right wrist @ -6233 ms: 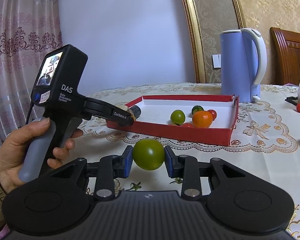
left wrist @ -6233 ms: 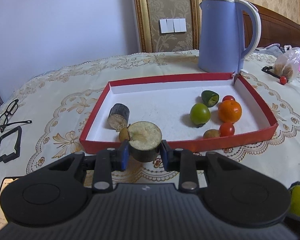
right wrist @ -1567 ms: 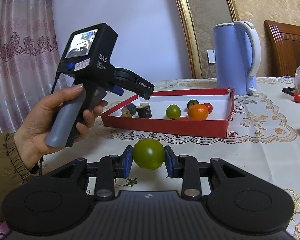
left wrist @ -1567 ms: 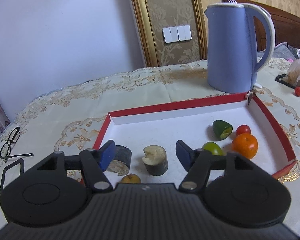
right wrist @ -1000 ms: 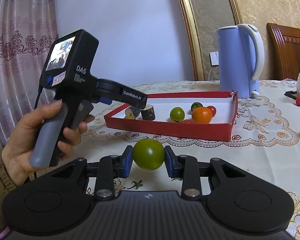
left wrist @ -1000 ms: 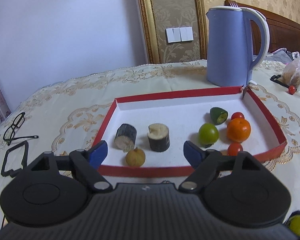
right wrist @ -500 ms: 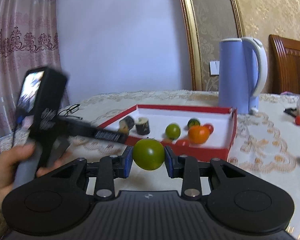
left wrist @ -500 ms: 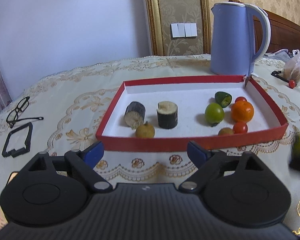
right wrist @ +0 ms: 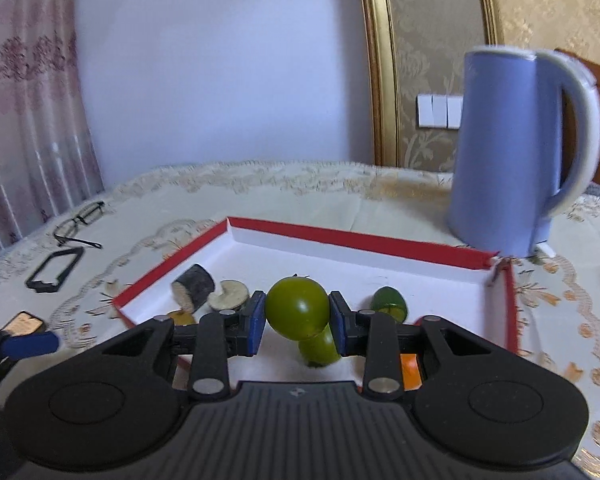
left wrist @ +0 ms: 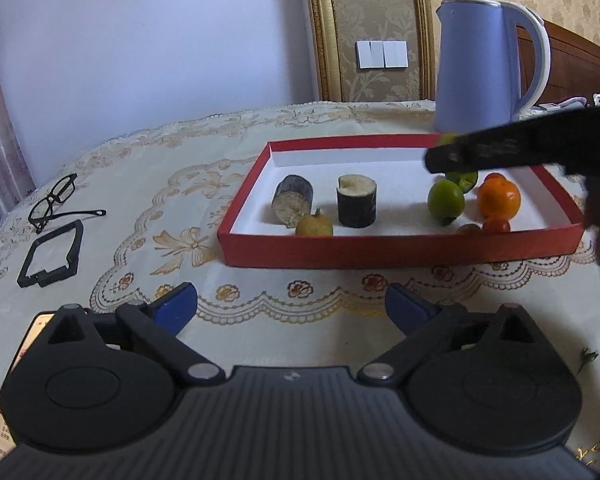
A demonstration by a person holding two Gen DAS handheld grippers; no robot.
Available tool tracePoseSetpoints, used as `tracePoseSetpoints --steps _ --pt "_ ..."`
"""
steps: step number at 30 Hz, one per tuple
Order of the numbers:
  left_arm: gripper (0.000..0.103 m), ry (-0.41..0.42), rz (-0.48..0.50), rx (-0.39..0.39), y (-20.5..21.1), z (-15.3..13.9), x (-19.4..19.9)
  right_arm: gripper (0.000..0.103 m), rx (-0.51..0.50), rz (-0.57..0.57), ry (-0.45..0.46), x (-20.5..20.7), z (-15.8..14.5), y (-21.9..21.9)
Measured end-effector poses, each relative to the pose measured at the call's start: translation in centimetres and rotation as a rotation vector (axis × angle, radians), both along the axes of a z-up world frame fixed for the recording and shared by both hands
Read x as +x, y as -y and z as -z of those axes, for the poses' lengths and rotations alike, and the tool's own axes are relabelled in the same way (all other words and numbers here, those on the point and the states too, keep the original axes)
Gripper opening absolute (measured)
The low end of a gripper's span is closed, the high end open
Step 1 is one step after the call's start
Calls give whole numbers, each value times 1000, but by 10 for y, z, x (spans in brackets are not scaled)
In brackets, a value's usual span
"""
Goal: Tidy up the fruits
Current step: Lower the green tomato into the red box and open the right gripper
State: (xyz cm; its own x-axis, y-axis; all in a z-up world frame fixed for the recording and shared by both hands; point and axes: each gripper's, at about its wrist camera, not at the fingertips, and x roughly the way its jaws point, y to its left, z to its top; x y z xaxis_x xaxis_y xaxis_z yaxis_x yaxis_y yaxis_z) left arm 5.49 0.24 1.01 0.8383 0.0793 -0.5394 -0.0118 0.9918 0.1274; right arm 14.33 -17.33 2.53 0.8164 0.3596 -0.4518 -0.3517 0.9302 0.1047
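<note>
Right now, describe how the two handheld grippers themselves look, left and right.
Both match. The left gripper and the right gripper each have a black ribbed body, two round black discs, black linkage arms with silver pivot pins, and blue pads on the fingertips. A small light logo marks the body's centre. No cables or sleeves show.

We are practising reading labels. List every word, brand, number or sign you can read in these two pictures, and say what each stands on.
No text can be read.
Pale lettering on the side of the right gripper, seen in the left wrist view: blurred, unreadable.
Print on the label at that view's lower left edge: too small to read.
Kettle and red box: no writing visible.
</note>
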Motion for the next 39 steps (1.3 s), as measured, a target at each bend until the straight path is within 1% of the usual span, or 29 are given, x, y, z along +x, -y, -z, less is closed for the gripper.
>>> tracePoseSetpoints --steps 4,8,11,14,19,24,31,36,38,39 --pt "100 -17 8 -12 -2 5 2 33 -20 22 -22 24 4 -12" --pt "100 -25 8 -13 -2 8 3 35 -31 46 -38 46 5 -20" --pt "103 -19 12 -8 -2 8 2 37 -47 50 -53 51 6 -23" --pt "103 -7 8 14 1 9 1 37 -33 45 -42 42 4 -19" --pt "103 11 18 45 8 8 -3 37 -47 47 -7 23 -1 -14" --pt "103 13 26 60 11 8 -4 37 -26 35 17 3 -5 -4" --pt "103 7 44 32 8 8 -5 37 -21 11 40 -24 -7 4" --pt "103 12 52 29 9 7 -7 37 10 -15 43 -45 -4 11" --pt "103 13 54 35 11 7 -8 44 9 -20 48 -54 -2 12" --pt "103 13 53 38 11 7 -8 45 8 -22 51 -58 -1 13"
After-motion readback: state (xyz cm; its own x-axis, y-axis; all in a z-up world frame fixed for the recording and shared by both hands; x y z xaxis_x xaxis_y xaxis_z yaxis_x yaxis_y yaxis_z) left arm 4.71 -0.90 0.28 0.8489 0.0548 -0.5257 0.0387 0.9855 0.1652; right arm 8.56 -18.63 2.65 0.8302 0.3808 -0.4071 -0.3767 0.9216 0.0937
